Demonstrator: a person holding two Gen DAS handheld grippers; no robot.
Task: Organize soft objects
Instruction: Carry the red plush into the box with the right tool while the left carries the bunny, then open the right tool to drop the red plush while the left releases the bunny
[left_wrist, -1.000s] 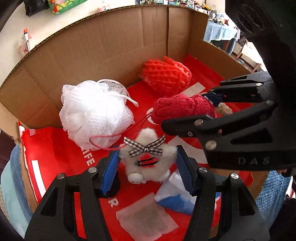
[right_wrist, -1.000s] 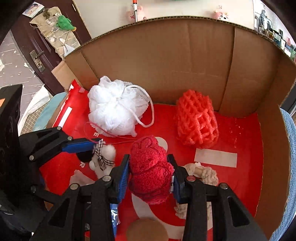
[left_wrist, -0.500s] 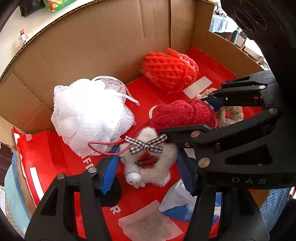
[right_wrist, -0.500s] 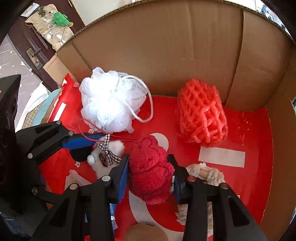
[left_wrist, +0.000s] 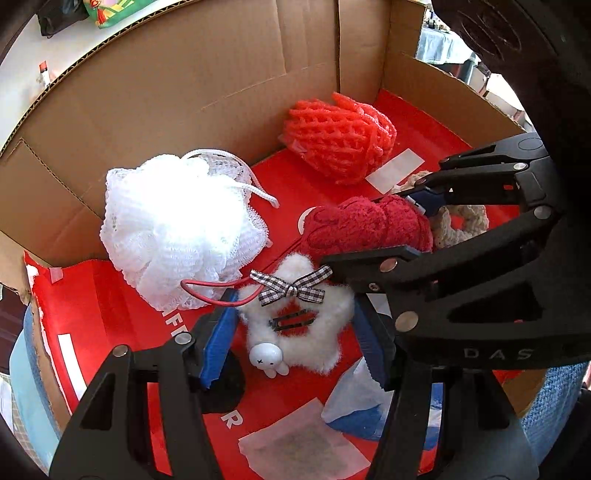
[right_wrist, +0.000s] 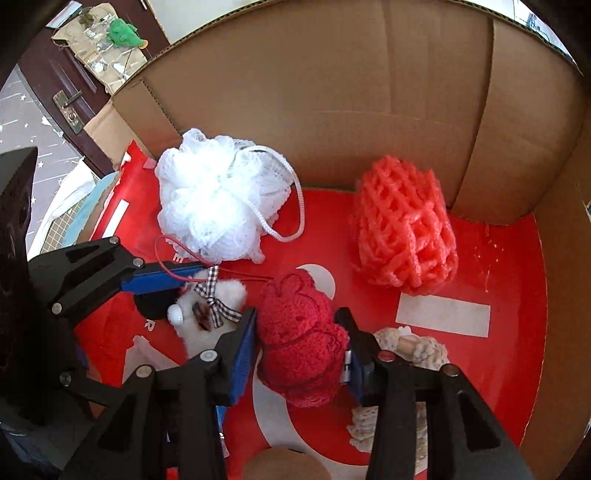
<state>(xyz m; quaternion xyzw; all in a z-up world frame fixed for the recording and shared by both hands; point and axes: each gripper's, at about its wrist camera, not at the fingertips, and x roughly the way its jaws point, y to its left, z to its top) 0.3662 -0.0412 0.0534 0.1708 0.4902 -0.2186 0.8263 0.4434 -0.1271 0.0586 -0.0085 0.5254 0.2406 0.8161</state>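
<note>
A white fluffy star plush (left_wrist: 295, 325) with a checkered bow and a red cord loop hangs between the blue pads of my left gripper (left_wrist: 293, 301), which is shut on it just above the box floor. A dark red knitted piece (right_wrist: 299, 332) sits between the pads of my right gripper (right_wrist: 297, 315). Those jaws are opening, though the pads still touch the yarn on both sides. The right gripper (left_wrist: 391, 225) crosses over the left one, close beside the plush. A white mesh bath pouf (left_wrist: 177, 232) and an orange-red foam net (left_wrist: 340, 136) lie farther back.
Everything sits in a tall cardboard box (left_wrist: 221, 92) with a red printed floor (right_wrist: 498, 280). A cream crochet piece (right_wrist: 413, 343) lies under the right gripper's right finger. A blue and white packet (left_wrist: 354, 398) and a translucent sachet (left_wrist: 299, 443) lie near the front.
The right jaws have widened a little around the red knitted piece. Both views have shifted slightly over the box; the plush keeps its place between the left pads.
</note>
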